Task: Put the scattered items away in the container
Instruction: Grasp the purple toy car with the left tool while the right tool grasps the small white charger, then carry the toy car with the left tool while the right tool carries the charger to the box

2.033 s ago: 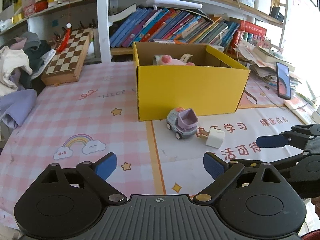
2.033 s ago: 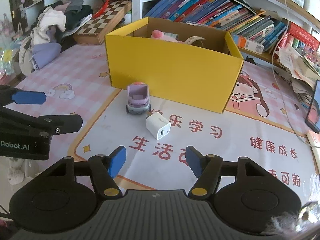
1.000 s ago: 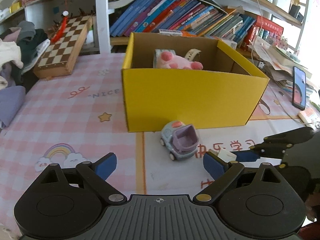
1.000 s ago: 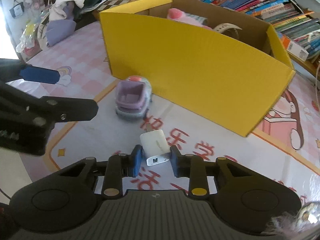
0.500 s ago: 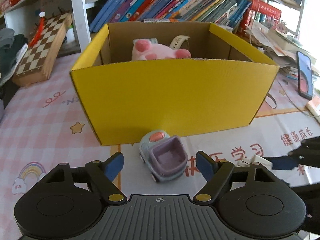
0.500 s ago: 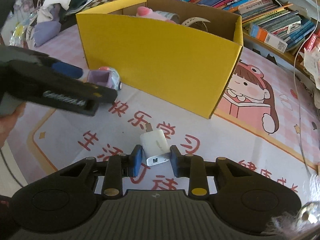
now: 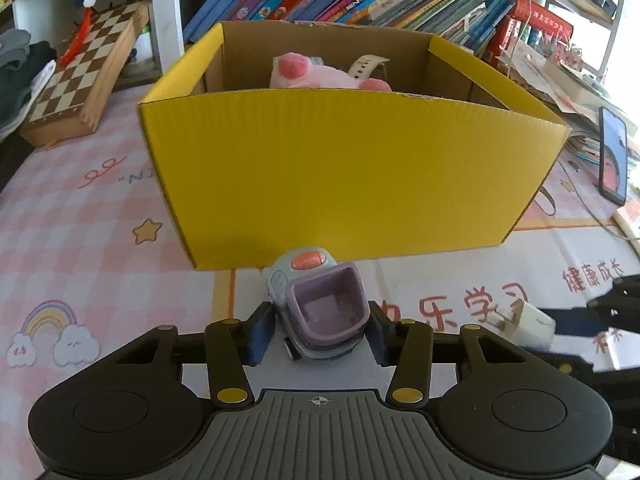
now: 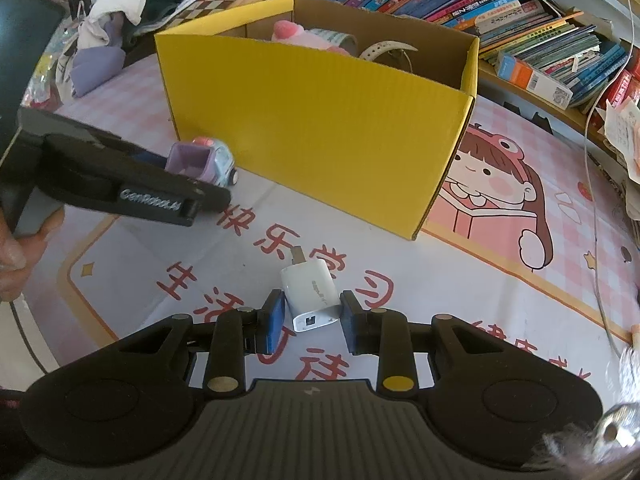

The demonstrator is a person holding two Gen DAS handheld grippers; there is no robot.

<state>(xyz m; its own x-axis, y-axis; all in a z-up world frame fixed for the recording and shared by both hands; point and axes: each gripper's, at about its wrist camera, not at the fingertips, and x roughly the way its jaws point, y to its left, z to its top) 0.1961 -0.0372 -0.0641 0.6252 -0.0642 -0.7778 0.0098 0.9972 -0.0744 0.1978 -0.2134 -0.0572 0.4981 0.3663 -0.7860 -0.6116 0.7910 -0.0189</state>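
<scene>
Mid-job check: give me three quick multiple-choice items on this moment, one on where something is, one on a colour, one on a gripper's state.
1. Where is the toy truck?
A. inside the box
B. on the mat in front of the yellow box
C. on the chessboard

2. What colour is the charger?
A. white
B. red
C. black

3. What is the right gripper doing?
A. wide open, holding nothing
B. shut on the charger
C. holding the plush

Answers:
1 B, it sits on the mat at the box's front wall, between the left gripper's fingers.
2 A, its body is white.
3 B, both pads press its sides.
</scene>
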